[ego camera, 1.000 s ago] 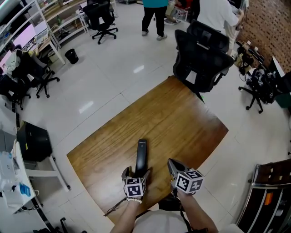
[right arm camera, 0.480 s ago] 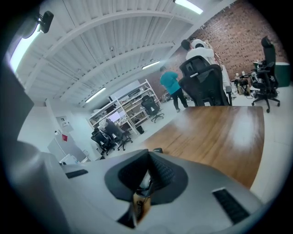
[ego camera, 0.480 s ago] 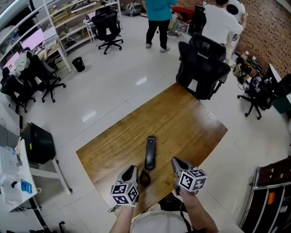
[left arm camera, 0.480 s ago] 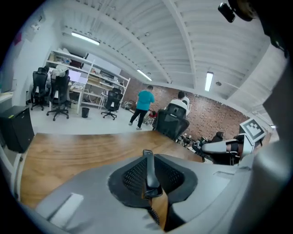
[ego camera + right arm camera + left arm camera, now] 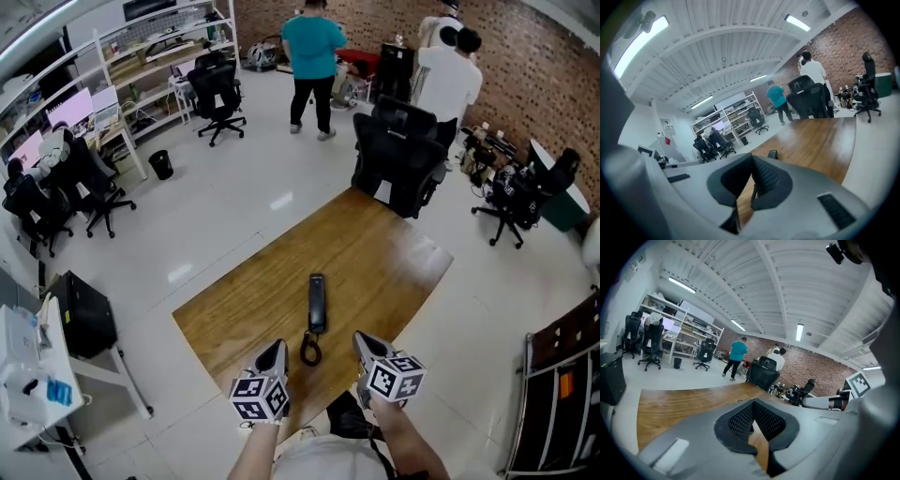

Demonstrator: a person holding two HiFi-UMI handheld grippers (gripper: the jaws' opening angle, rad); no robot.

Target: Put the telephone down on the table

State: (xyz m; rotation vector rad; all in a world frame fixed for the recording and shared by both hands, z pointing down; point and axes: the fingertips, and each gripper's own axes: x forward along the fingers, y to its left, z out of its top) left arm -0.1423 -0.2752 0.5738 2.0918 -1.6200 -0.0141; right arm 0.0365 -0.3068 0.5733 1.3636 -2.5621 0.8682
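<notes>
Wood-grained table (image 5: 375, 262) takes up the middle of a tiled office floor. The telephone (image 5: 317, 302) lies flat on it, toward the edge nearest me. Its cord (image 5: 310, 352) is curled in a small loop at the near end. Nothing touches the telephone.

My left tongs (image 5: 275, 356) hover just left of that loop, jaws pressed together with nothing between them. My right tongs (image 5: 361, 344) hang level with them on the other side, likewise closed and empty. Both are clear of the telephone.

To my eye the putting-down is done, so the risk now is undoing it. The loop sits between my two tips and close to the table edge. A careless sweep of either one could hook it and drag the telephone toward me, perhaps off the wood.

Past the far edge stands a black office chair (image 5: 398, 159), and people (image 5: 314, 52) stand further off by a brick wall.

Only the head view shows the telephone whole, with its cord and both gaps. The right gripper view catches just its far tip (image 5: 772, 154) peeking over the closed jaws. In the left gripper view I cannot find the telephone at all, only bare wood. That view does show the right tongs' marker cube (image 5: 859, 383) off to the side, and the two gripper views settle that both pairs of jaws meet.
</notes>
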